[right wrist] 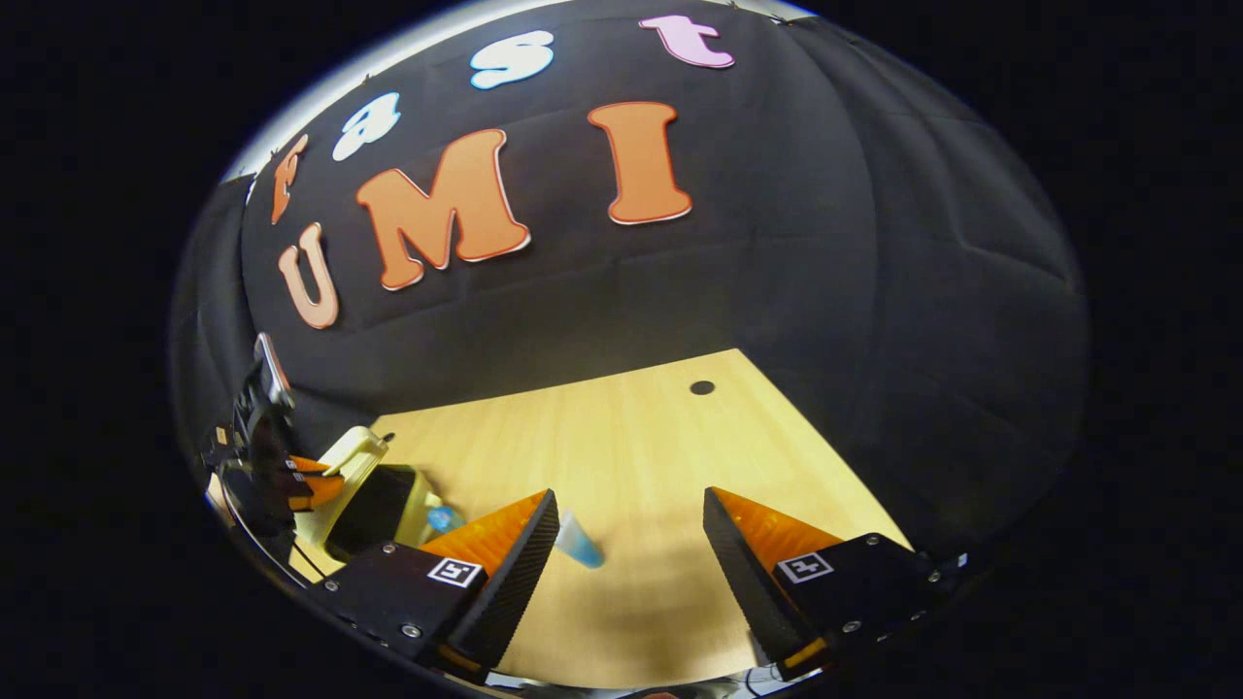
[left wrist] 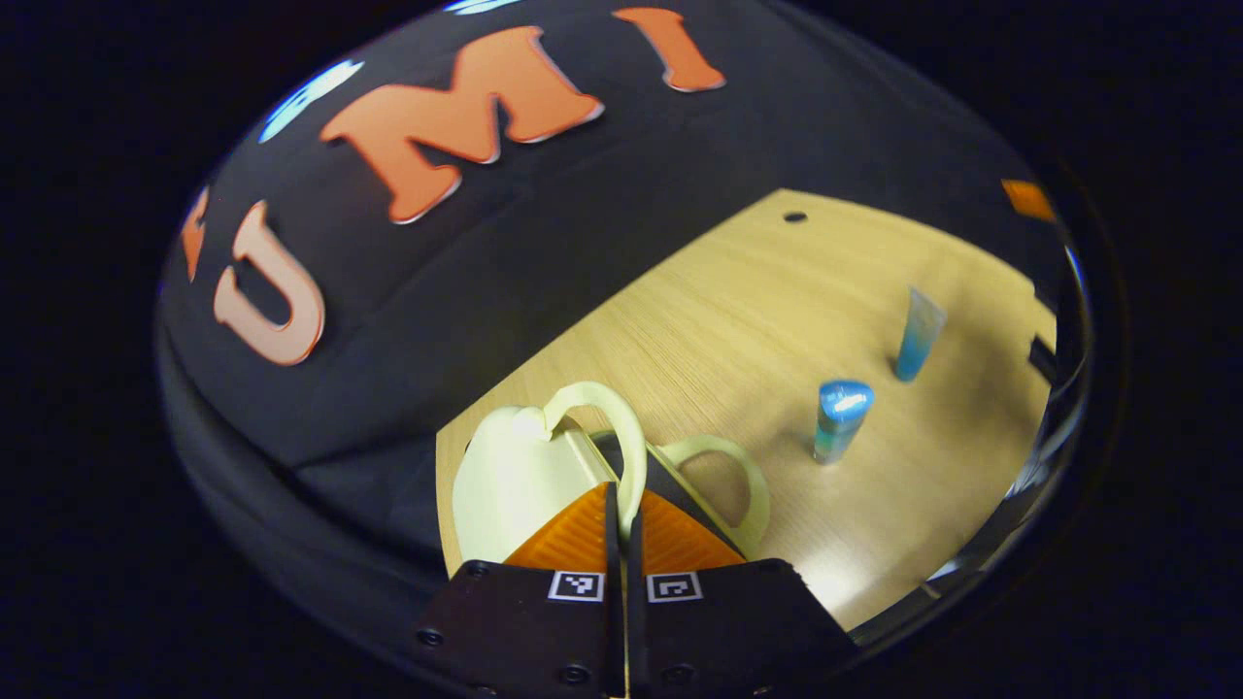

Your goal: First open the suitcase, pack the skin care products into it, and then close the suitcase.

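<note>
In the left gripper view my left gripper (left wrist: 622, 510) is shut on one looped handle (left wrist: 604, 400) of the pale yellow suitcase (left wrist: 505, 476). Its halves stand slightly apart, with a dark gap between them, and a second handle (left wrist: 748, 476) sits to the right. Two blue skin care tubes (left wrist: 841, 417) (left wrist: 918, 335) stand upright on the wooden table (left wrist: 738, 291) beyond it. In the right gripper view my right gripper (right wrist: 631, 529) is open above the table, and one blue tube (right wrist: 581, 544) stands just inside its left finger. The suitcase (right wrist: 354, 461) lies far left, held by the left gripper (right wrist: 316, 485).
The black cloth wall closes off the far side of the table. A small round hole (right wrist: 701, 387) marks the tabletop near its far corner. Bare wood stretches between the tubes and the wall. A second blue tube (right wrist: 443, 517) stands beside the suitcase.
</note>
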